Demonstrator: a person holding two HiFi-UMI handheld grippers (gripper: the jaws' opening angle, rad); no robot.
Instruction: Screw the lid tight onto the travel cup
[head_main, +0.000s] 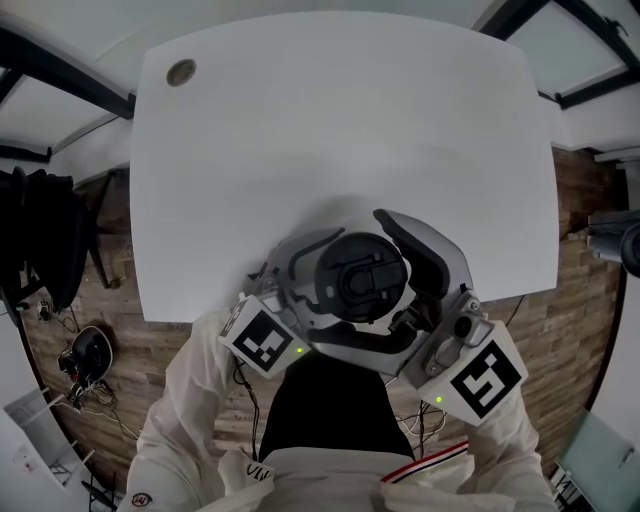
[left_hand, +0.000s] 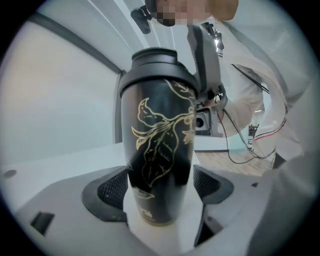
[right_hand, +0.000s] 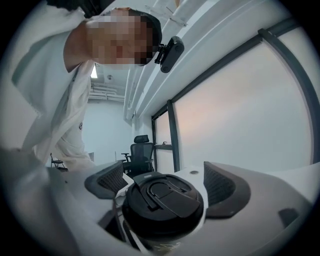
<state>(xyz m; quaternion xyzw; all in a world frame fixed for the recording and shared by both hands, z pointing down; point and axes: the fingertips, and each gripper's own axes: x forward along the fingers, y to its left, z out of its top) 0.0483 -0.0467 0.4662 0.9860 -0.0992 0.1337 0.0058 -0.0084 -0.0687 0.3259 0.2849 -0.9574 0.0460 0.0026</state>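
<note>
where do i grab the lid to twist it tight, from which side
Take the lid by its round outer rim, a pad on each opposite side, coming in level from the side, as the right gripper sits. Its flip tab on top is uneven; the rim is circular. The left gripper clamps the travel cup body.

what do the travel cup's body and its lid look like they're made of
The cup body: probably coated metal, though it could be plastic; smooth black semi-gloss surface with soft highlights and a gold leaf print. The lid: likely moulded plastic, matte black, with crisp raised ridges and a flip tab on top.
</note>
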